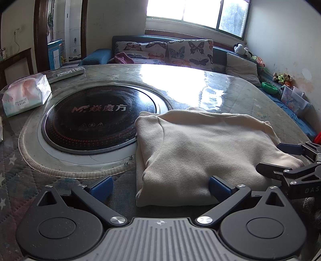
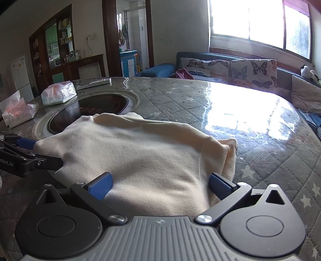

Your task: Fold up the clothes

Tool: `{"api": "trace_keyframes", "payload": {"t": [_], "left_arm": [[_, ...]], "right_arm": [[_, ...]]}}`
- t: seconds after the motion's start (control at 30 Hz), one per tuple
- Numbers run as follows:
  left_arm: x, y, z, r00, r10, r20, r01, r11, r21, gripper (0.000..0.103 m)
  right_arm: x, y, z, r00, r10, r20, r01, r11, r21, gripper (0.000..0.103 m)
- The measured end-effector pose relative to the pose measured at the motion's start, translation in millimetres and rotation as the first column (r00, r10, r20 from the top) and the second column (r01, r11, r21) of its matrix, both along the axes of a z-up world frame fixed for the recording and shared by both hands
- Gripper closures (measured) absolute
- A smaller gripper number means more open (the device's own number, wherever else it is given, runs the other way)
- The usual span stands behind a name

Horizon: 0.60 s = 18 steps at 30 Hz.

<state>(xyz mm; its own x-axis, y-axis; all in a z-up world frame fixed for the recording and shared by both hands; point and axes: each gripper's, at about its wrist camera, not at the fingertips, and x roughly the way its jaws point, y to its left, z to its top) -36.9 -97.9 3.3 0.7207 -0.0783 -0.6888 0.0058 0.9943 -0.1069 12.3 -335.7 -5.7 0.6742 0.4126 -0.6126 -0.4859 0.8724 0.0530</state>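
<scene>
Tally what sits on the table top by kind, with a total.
Folded cream fleece garment: 1
Plastic-wrapped tissue packs: 2
White remote control: 1
Round black built-in cooktop: 1
Total: 5
Both open grippers, left and right, excluded.

Round black induction plate (image 1: 96, 122) set into quilted table cover (image 1: 250, 104), ahead-left of claw. Tissue pack (image 1: 26, 94) far left on table; remote (image 1: 67, 73) beyond it. Second tissue pack (image 2: 19, 112) at left edge in right wrist view. Butterfly-print cushions (image 1: 166, 51) on blue sofa (image 1: 98, 56) straight ahead past table. Bright window (image 1: 196, 12) above. Plush toys (image 1: 282, 78) far right by wall.
</scene>
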Motion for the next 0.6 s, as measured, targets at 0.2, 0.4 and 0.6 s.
{"api": "trace_keyframes", "payload": {"t": [0.2, 0.4, 0.6], "left_arm": [[-1.2, -0.7, -0.3, 1.000, 0.001, 0.004, -0.001, 1.000, 0.003, 0.000], [-2.5, -0.4, -0.5, 1.000, -0.003, 0.007, 0.003, 1.000, 0.003, 0.000], [-3.2, -0.6, -0.5, 1.000, -0.004, 0.009, 0.004, 1.000, 0.004, 0.000]], "right_arm": [[-1.8, -0.5, 0.9, 1.000, -0.001, 0.006, 0.001, 1.000, 0.000, 0.000], [-3.0, -3.9, 5.1, 0.999, -0.032, 0.021, 0.032, 0.999, 0.013, 0.000], [-9.9, -7.5, 13.5, 0.996, -0.066, 0.052, 0.067, 0.998, -0.001, 0.000]]}}
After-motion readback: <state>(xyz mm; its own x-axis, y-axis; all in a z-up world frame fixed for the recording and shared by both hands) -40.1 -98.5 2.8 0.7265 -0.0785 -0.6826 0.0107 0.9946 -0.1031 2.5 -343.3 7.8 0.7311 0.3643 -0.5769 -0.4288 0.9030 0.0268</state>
